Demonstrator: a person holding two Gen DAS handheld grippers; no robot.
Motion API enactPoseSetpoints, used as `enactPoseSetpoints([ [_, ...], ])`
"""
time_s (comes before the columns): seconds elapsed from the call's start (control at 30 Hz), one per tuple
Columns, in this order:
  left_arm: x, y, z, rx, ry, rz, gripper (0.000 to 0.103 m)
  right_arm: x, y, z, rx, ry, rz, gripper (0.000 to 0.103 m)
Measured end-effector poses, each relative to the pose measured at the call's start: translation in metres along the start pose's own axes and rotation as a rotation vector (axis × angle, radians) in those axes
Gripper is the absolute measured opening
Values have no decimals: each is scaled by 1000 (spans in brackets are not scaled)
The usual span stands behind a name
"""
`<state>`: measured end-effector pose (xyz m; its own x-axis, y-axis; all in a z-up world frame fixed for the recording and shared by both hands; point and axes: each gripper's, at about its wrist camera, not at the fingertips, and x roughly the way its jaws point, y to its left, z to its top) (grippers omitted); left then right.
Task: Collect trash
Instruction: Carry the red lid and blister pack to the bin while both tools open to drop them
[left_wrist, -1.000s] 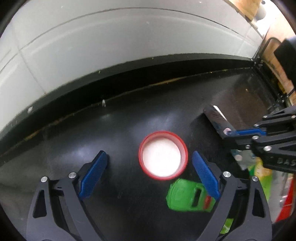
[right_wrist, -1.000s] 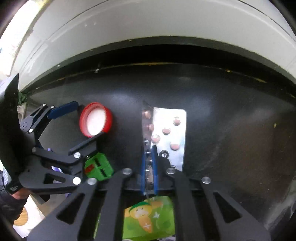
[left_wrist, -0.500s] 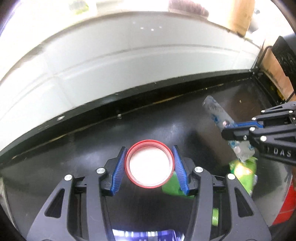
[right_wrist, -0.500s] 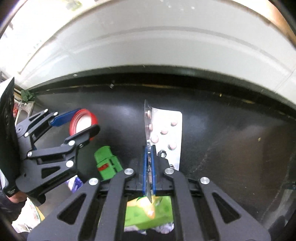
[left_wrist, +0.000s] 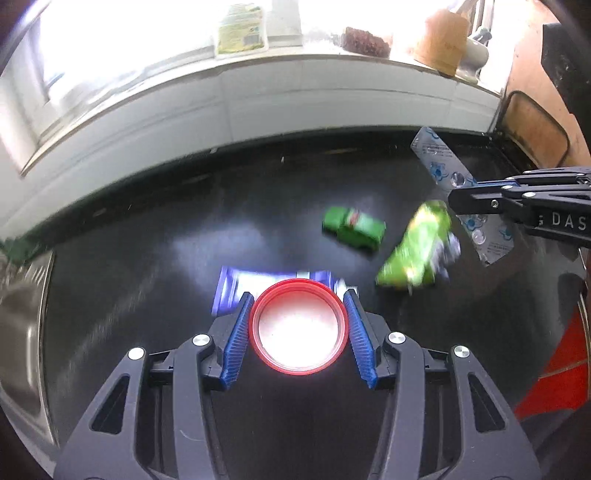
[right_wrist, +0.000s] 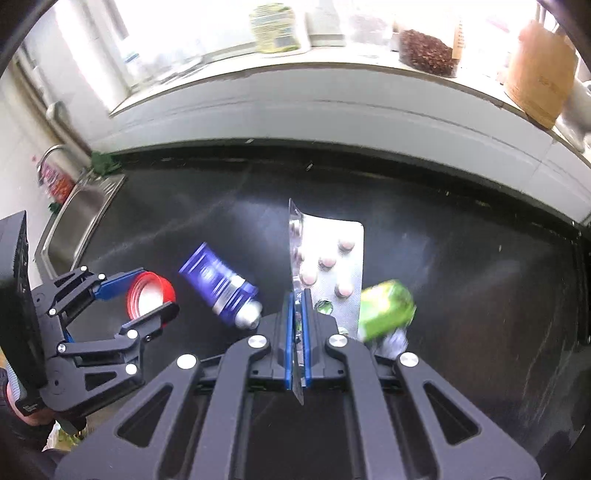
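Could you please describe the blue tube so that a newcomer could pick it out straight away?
On the black counter, the blue tube lies flat between the red lid and the blister pack. It alone is blue and cylindrical, with a silver end.

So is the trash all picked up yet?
Not yet. No bin shows, so nothing looks thrown away. The left claw holds the red lid, the right claw the pill sheet. Left on the black counter: purple tube, green wrapper.
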<state>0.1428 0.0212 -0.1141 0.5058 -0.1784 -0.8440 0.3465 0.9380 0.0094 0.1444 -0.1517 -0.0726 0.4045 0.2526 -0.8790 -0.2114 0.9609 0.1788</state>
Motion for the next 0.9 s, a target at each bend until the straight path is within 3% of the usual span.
enactPoseSetpoints([
  [0.23, -33, 0, -45, -11, 6, 4, 49, -12, 29, -43, -1, 13, 7, 5],
  [0.5, -59, 18, -70, -77, -23, 41, 49, -24, 63, -49, -50, -17, 22, 5],
  [0.73, -107, 77, -107, -220, -63, 158, 49, -21, 150, -35, -217, -30, 150, 5],
  [0.9, -148, 136, -172, -401, -61, 286, 49, -9, 248, -38, -382, 13, 308, 5],
])
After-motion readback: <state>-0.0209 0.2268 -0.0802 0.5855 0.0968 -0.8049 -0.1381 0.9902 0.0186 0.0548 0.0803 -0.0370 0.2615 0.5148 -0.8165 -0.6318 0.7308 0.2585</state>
